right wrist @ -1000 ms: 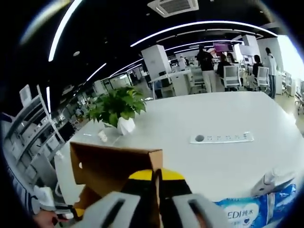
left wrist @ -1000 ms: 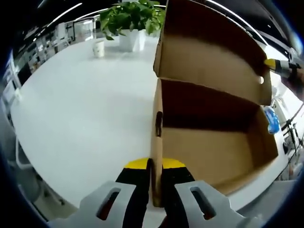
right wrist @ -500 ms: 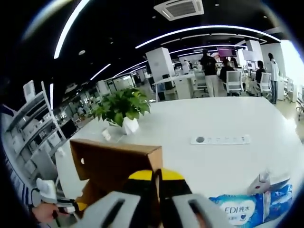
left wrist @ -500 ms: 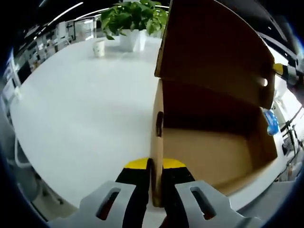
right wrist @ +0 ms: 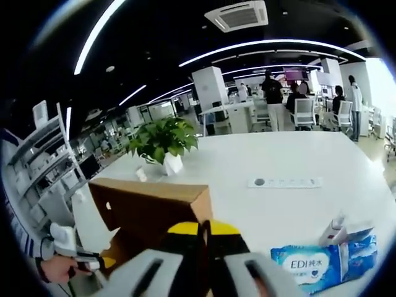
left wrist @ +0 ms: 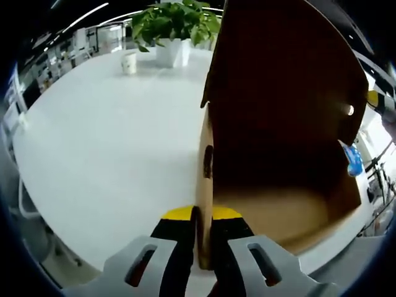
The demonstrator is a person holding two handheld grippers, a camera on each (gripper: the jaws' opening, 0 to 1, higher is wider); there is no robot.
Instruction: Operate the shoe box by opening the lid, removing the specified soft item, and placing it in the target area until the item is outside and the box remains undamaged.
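Swinging down over the shoe box, the lid in my right gripper has dropped lower than a second ago, darkening the empty-looking interior. My left gripper stays clamped on the box wall. The tissue pack lies outside on the table, so removal looks finished.

A potted green plant in a white pot and a small paper cup stand on a broad white table, a white power strip lying farther along it; people gather at distant office desks.
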